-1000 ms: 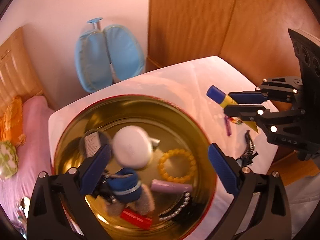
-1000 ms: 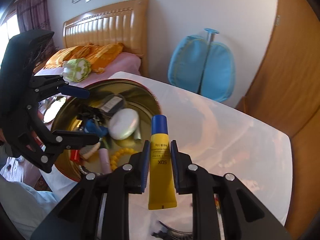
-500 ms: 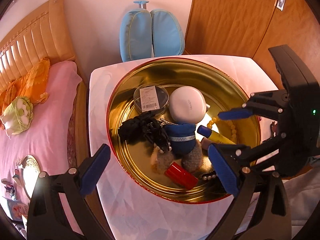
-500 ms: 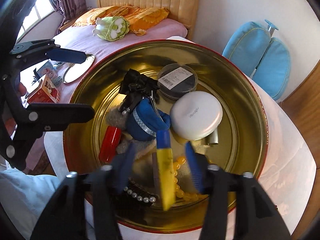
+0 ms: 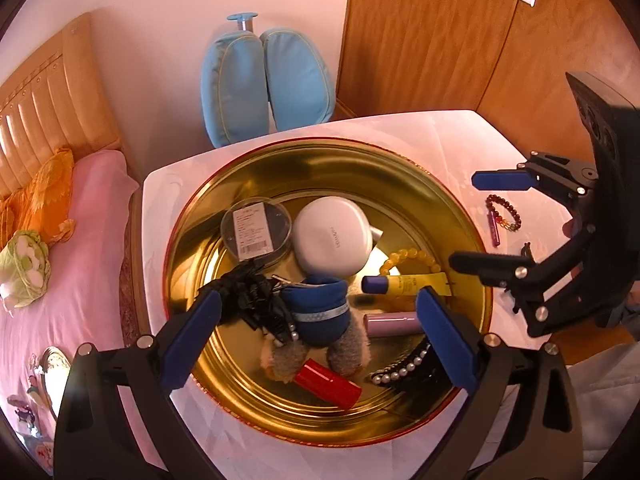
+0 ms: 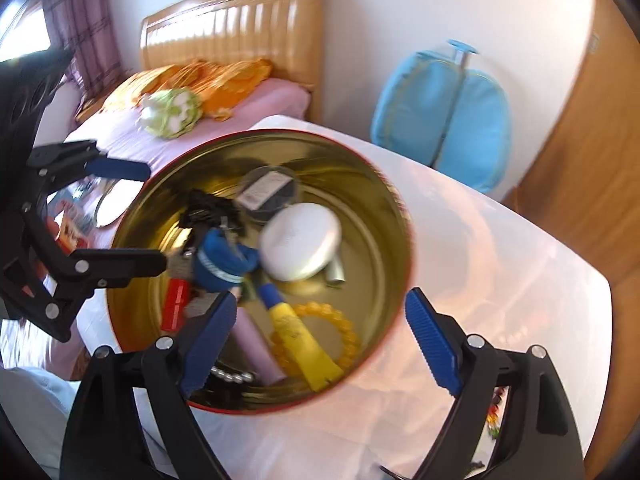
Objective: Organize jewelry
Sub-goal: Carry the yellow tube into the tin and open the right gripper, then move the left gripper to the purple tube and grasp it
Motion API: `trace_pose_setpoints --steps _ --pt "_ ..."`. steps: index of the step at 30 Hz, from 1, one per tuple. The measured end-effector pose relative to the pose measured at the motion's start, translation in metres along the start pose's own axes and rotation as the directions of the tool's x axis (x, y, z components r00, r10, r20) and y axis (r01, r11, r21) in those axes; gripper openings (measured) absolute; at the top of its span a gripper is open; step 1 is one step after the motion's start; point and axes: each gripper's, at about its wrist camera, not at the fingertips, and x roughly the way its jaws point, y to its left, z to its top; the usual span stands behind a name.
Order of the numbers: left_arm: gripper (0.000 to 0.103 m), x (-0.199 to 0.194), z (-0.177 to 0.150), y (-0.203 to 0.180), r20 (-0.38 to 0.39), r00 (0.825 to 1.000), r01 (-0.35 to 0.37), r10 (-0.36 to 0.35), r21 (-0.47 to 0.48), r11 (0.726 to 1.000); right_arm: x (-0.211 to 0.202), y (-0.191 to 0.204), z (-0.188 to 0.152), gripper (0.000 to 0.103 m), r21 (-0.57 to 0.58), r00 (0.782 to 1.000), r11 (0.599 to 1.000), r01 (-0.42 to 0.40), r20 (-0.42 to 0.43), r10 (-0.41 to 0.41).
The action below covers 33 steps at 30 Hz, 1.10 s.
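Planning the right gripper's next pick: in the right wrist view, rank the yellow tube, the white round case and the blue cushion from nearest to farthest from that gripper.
From the right gripper:
1. Yellow tube, between its fingers, in the gold tin.
2. White round case, mid-tin.
3. Blue cushion, against the far wall.

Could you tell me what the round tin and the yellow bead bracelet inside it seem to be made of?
The round tin looks like thin metal with a glossy gold interior: it mirrors the light and its contents. The yellow bead bracelet looks like translucent resin or plastic, possibly amber: the beads glow where light passes through.
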Motion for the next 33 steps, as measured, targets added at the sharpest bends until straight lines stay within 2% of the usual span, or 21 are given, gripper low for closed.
trace_pose_setpoints --steps 5,9,14,19,21,23,27,30,33 --pt "0.095 0.009 0.017 -0.034 -0.004 0.998 0.066 -0.065 0.072 0.995 -0.018 -0.047 -0.019 0.088 0.128 0.996 0.988 0.088 -0.001 -0.088" --pt "0.095 0.017 0.031 -0.07 -0.009 0.99 0.141 -0.141 0.14 0.98 -0.033 -0.081 -0.038 0.088 0.219 0.988 0.964 0.151 -0.019 -0.151" --pt "0.095 0.028 0.045 -0.124 -0.029 0.971 0.238 -0.238 0.261 0.936 -0.049 -0.113 -0.069 0.088 0.304 0.974 0.926 0.225 -0.056 -0.218" --pt "0.095 0.045 0.055 -0.176 -0.07 0.952 0.303 -0.298 0.347 0.887 -0.06 -0.137 -0.104 0.088 0.367 0.958 0.885 0.287 -0.099 -0.269" --pt "0.095 0.056 0.058 -0.188 -0.095 0.946 0.323 -0.31 0.358 0.876 -0.063 -0.146 -0.117 0.088 0.394 0.953 0.868 0.303 -0.115 -0.281" --pt "0.095 0.07 0.062 -0.2 -0.121 0.947 0.321 -0.298 0.353 0.879 -0.065 -0.155 -0.13 0.088 0.417 0.946 0.85 0.323 -0.133 -0.295" --pt "0.095 0.1 0.072 -0.215 -0.164 0.955 0.288 -0.247 0.313 0.905 -0.067 -0.173 -0.15 0.088 0.448 0.94 0.826 0.342 -0.161 -0.302" --pt "0.095 0.127 0.077 -0.222 -0.198 0.962 0.239 -0.19 0.267 0.934 -0.067 -0.184 -0.158 0.088 0.452 0.939 0.824 0.343 -0.166 -0.3" --pt "0.095 0.149 0.077 -0.228 -0.233 0.96 0.213 -0.156 0.245 0.946 -0.065 -0.192 -0.161 0.089 0.443 0.942 0.832 0.334 -0.16 -0.294"
